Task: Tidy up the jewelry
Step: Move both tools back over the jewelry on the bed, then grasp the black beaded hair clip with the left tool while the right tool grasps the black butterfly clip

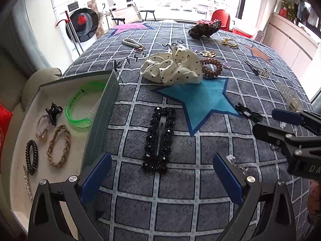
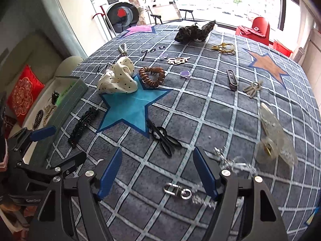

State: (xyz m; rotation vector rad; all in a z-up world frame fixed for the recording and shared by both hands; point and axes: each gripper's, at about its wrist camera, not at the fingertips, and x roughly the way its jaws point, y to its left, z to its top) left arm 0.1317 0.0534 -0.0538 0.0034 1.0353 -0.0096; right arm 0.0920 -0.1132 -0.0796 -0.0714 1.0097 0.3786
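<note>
Checked bedspread (image 1: pixel 200 160) was littered with loose pieces, so both left gripper (image 1: pixel 162 180) and right gripper (image 2: pixel 157 172) hung empty, jaws apart, the black beaded clip (image 1: pixel 158 138) at 12 o'clock of the left one, presumably bound for the tray (image 1: pixel 18 160) at 9.

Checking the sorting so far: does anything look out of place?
Most pieces still lie loose on the checked blue cloth, such as the black beaded hair clip and polka-dot white scrunchie, outside the grey tray. Nothing looks damaged.

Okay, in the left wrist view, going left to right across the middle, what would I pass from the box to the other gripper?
Black coil hair tie → braided tan hair tie → green headband → box wall → black beaded hair clip → blue star → black bow clip → right gripper.
</note>
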